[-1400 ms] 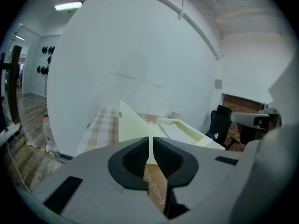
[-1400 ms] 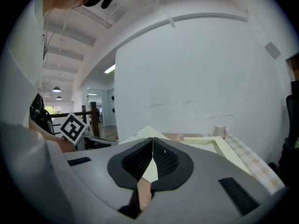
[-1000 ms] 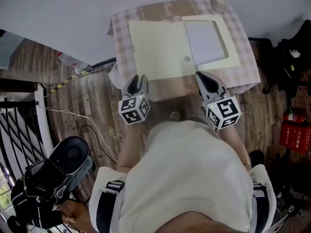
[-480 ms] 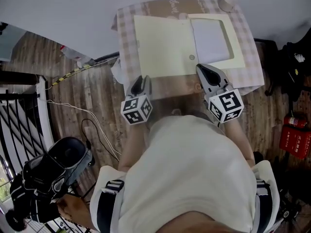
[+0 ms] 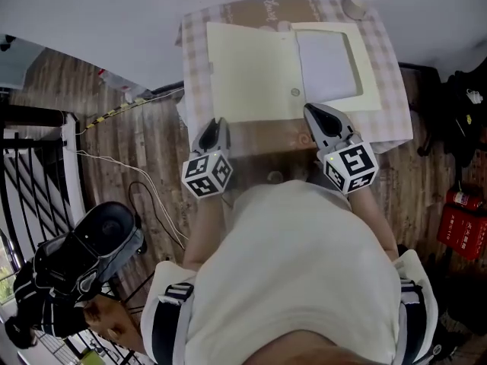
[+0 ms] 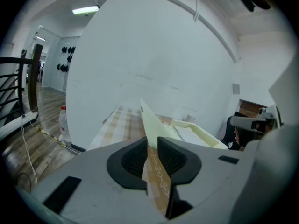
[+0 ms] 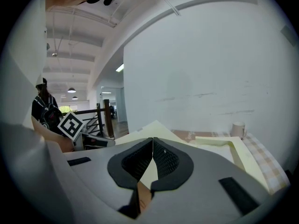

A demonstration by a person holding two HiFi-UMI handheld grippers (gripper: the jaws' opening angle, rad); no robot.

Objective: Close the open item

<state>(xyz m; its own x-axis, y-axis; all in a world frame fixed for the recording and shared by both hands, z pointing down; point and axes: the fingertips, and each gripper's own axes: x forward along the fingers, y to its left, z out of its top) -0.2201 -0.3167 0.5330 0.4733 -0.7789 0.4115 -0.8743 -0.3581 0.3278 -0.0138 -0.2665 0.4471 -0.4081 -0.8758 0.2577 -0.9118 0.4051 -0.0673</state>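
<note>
My left gripper (image 6: 153, 146) has just been closing. Its pads look to be nipping the near-left corner of the lid (image 5: 247, 71) of the open box (image 5: 293, 71), which lies spread flat just ahead of both grippers on the checked cloth (image 5: 193, 82).

Risks: the grip is v. shallow, corner only. When I swing the lid over to the right it may slip out, or the thin card may buckle instead of turning at the fold. Pulling w/o the other half pinned could drag the whole box & ruck the cloth.

My right gripper (image 7: 153, 146) has its jaws pressed together at the box's near edge by the fold. Can't tell if any card is caught. Left there, it's in the lid's way. The cup (image 5: 351, 6) beyond the tray half (image 5: 367, 67) could get knocked if the box slides.

Writing: the brown strip (image 5: 266, 137) under my left jaws shows looped ornament, nothing legible. The script on the strip beyond the box is too small to read. The red extinguisher (image 5: 460, 219), well right of my right gripper, has an unreadable label. The marker cubes (image 5: 206, 176) carry squares only, no txt.
</note>
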